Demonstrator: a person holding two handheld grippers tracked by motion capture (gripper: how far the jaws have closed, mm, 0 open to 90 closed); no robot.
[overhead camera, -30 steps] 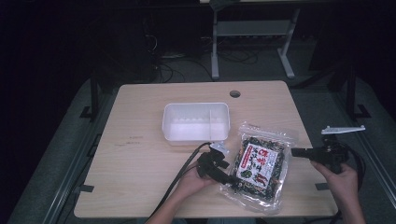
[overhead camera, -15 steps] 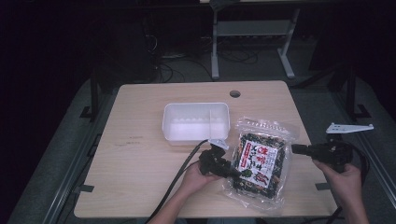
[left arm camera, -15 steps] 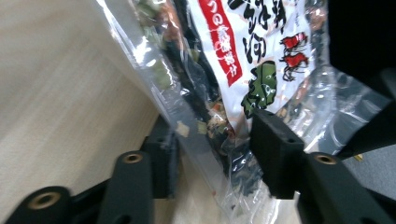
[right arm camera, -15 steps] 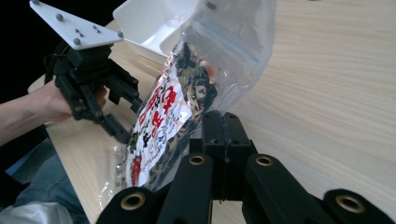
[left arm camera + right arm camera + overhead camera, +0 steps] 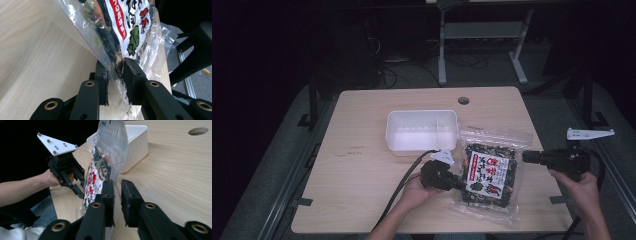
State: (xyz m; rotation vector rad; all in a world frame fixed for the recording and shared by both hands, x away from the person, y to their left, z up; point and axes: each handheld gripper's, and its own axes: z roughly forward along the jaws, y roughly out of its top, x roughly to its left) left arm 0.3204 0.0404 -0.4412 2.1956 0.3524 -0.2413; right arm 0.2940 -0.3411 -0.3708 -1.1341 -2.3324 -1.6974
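The left claw [image 5: 116, 72] is pinching the snack bag [image 5: 488, 172], jaws just closed on its edge; the right claw [image 5: 117, 195], just opening narrowly, is sitting off the bag's other edge above the table [image 5: 362, 165].

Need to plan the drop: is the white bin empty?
Apparently empty: high view shows the white bin with bare floor and a divider; the snack bag lies outside it.
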